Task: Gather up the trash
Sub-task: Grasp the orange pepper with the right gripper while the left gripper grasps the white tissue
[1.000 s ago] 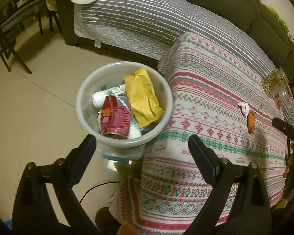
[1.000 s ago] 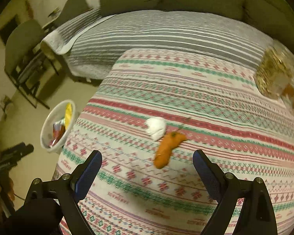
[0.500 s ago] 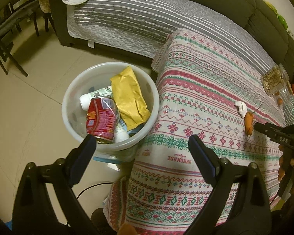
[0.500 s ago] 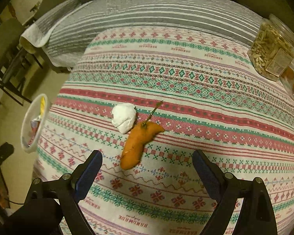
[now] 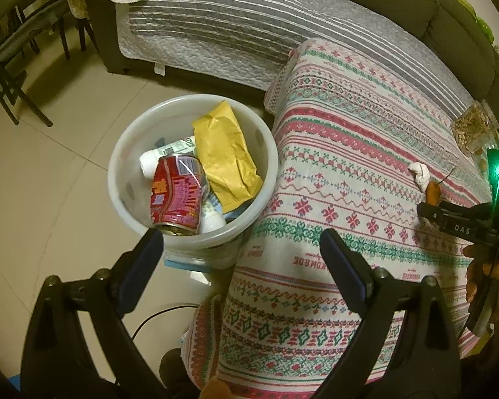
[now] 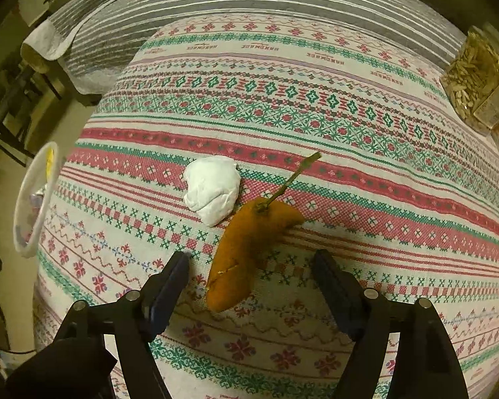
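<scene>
Trash bin (image 5: 193,229), a white round pail, stands on the tiled floor (image 5: 43,179) just beside the edge of the bench (image 5: 349,153), which is draped in a red, green and white patterned cloth. Inside the bin lie a crushed red can (image 5: 176,196), a yellow paper bag (image 5: 228,163) leaning against the far wall, and a white bottle (image 5: 149,163) partly under the can. On the bench top rest two loose items: an orange peel (image 6: 246,246) with a thin green stem, and a crumpled white tissue (image 6: 213,188) touching its upper left side. The right tongs (image 6: 249,279) hover low over the cloth with their jaws apart, one finger on each side of the lower end of the peel, not yet touching it. The left tongs (image 5: 241,256) are held above the bench edge, jaws wide apart and empty, with the left finger in front of the bin rim and the right finger over the cloth. In the left wrist view the right tongs appear at the far right, a green light lit on their body, just beside the peel and tissue. A clear jar (image 6: 479,83) of pale seeds stands at the far right of the bench. Behind the bench is a sofa (image 5: 249,23) with a grey striped cover.
</scene>
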A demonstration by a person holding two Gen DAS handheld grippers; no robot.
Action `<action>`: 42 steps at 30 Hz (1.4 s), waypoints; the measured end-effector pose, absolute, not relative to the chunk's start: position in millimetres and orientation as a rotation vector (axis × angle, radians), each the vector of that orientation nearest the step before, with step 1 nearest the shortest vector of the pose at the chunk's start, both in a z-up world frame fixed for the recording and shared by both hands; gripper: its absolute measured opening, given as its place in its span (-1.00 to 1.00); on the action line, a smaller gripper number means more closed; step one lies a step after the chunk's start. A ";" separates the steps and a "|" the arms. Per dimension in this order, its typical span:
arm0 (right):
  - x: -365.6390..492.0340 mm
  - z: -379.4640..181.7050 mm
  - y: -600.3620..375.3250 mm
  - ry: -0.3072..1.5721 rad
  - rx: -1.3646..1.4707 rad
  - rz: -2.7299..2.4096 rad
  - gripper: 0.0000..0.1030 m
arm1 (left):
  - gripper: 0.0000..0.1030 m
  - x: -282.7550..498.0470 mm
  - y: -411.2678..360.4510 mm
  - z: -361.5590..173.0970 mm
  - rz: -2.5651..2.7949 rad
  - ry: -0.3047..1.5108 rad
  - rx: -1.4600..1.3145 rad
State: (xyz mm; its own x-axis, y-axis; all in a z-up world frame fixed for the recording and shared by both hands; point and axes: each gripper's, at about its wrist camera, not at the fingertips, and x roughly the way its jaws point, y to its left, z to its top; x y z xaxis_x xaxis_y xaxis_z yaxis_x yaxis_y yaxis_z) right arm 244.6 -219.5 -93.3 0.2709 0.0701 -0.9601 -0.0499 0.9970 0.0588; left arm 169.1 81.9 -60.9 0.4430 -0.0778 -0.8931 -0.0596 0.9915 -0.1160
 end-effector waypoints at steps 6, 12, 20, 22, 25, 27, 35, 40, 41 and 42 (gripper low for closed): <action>243.6 -90.9 -215.5 1.274 0.010 0.049 0.25 | 0.83 168.9 76.0 -60.3 -0.015 1.113 -0.125; 246.2 -85.7 -240.5 1.267 0.129 0.058 -0.61 | 0.83 169.3 69.3 -62.7 -0.019 1.122 -0.115; 245.7 -79.0 -279.8 1.244 0.207 0.055 -0.64 | 0.83 174.8 44.9 -63.8 -0.057 1.131 -0.098; 243.3 -73.8 -286.6 1.234 0.210 0.050 -0.64 | 0.83 177.8 34.6 -63.8 -0.074 1.131 -0.090; 238.8 -66.2 -301.0 1.216 0.230 0.042 -0.64 | 0.83 182.3 17.2 -63.8 -0.099 1.127 -0.078; 234.1 -60.9 -310.8 1.207 0.246 0.039 -0.64 | 0.83 185.2 3.5 -64.4 -0.118 1.121 -0.071; 220.9 -51.3 -352.3 1.186 0.311 0.015 -0.64 | 0.83 206.5 -59.7 -78.1 -0.235 1.134 -0.111; 214.9 -52.4 -372.7 1.189 0.321 -0.004 -0.64 | 0.59 218.9 -103.1 -82.5 -0.322 1.115 -0.119; 213.6 -52.8 -376.5 1.192 0.319 -0.006 -0.64 | 0.48 220.9 -111.2 -83.4 -0.339 1.108 -0.122; 211.9 -52.7 -380.3 1.193 0.318 -0.009 -0.64 | 0.43 222.5 -117.7 -84.3 -0.349 1.104 -0.123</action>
State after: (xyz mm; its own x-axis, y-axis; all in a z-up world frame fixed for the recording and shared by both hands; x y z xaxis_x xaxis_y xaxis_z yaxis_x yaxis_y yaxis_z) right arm 211.9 -380.3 -52.7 0.3740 0.1604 -0.9134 0.1736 0.9554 0.2388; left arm 222.5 -117.7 -84.3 0.4017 -0.3358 -0.8520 0.2151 0.9389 -0.2686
